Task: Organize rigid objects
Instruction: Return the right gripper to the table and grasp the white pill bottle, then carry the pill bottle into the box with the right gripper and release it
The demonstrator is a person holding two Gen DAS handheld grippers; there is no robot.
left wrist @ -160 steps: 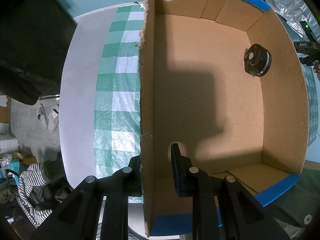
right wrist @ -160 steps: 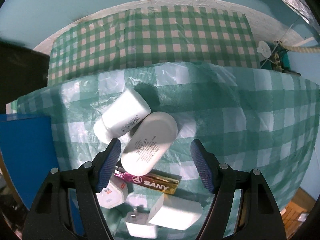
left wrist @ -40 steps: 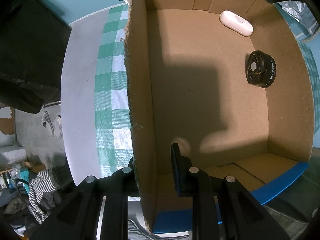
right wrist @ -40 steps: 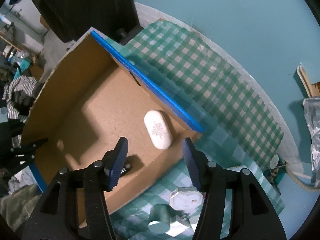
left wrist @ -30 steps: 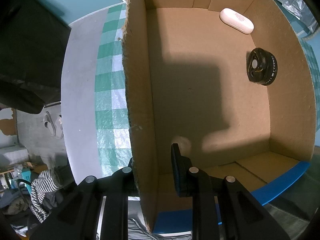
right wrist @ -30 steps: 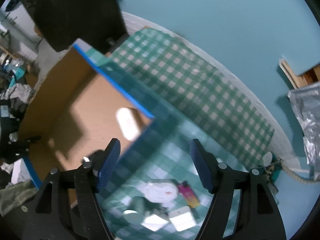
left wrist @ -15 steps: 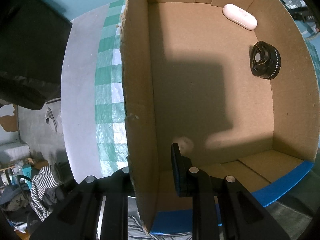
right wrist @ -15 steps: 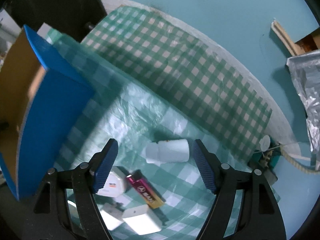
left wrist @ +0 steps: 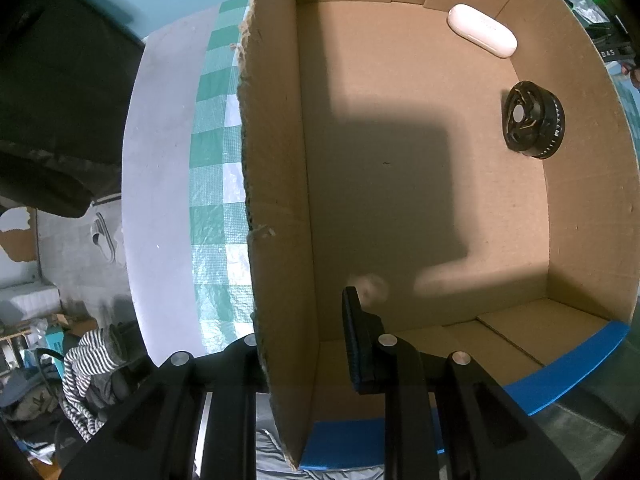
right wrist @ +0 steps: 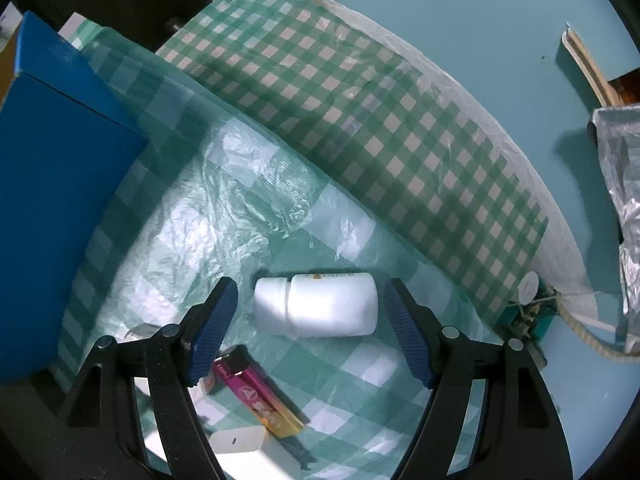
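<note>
My left gripper (left wrist: 308, 344) is shut on the left wall of the cardboard box (left wrist: 276, 184), one finger inside and one outside. Inside the box lie a white oval case (left wrist: 481, 36) at the far corner and a black round part (left wrist: 533, 125) by the right wall. My right gripper (right wrist: 310, 320) is open just above the tablecloth, its fingers on either side of a white pill bottle (right wrist: 318, 310) that lies on its side. The box's blue outer wall (right wrist: 48, 216) is at the left of the right wrist view.
A pink and gold lighter (right wrist: 260, 396) and a white charger block (right wrist: 244, 452) lie just below the bottle. The green checked tablecloth (right wrist: 340, 92) runs to the table's far edge. A striped garment (left wrist: 88, 376) and clutter lie on the floor left of the table.
My right gripper left the box with the white case lying inside, swung right and came down over the white bottle. My left gripper has kept its hold on the box wall.
</note>
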